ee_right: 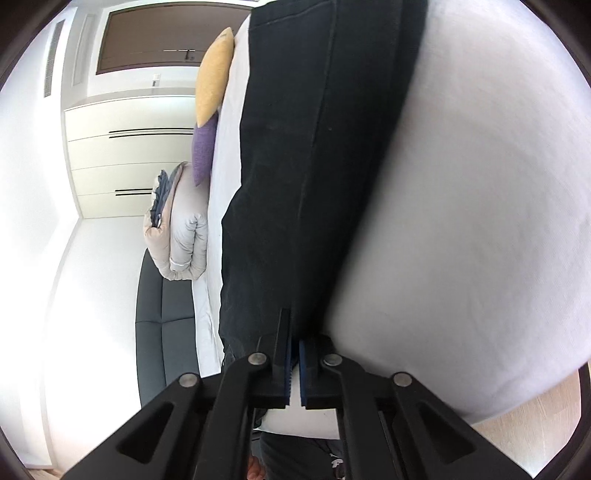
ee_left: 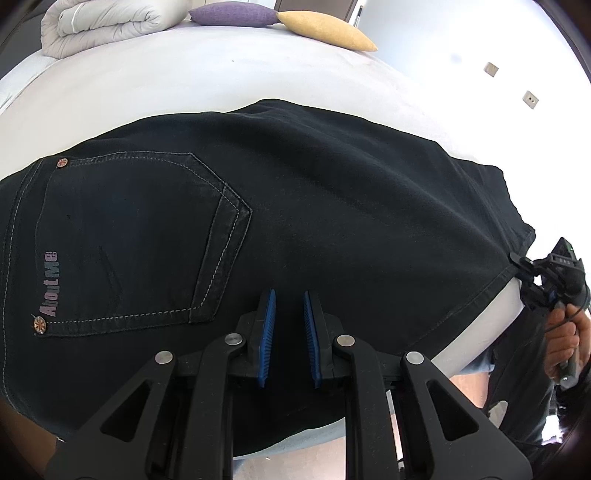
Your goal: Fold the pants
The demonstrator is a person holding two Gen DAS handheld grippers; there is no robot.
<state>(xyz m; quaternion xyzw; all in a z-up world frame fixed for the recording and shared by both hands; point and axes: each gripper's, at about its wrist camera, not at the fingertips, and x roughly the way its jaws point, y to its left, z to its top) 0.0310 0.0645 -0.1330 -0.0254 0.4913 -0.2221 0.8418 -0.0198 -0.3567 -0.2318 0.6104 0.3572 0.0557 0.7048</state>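
Observation:
Black pants (ee_left: 314, 206) lie spread on a white bed (ee_left: 184, 85), back pocket (ee_left: 140, 236) with an "AboutMe" label at the left. My left gripper (ee_left: 289, 295) hovers over the pants near the front edge, jaws open with a gap, holding nothing. My right gripper shows in the left wrist view (ee_left: 517, 260) at the right, pinching the hem corner of the pants. In the right wrist view the right gripper (ee_right: 293, 328) is shut on the edge of the black pants (ee_right: 295, 166), which stretch away along the bed (ee_right: 480, 221).
A rolled grey duvet (ee_left: 99, 26), a purple cushion (ee_left: 232, 14) and a yellow cushion (ee_left: 328, 31) lie at the far side of the bed. A dark sofa (ee_right: 162, 332) and white cabinets (ee_right: 129, 155) stand beyond it. Wooden floor (ee_right: 535, 417) shows below.

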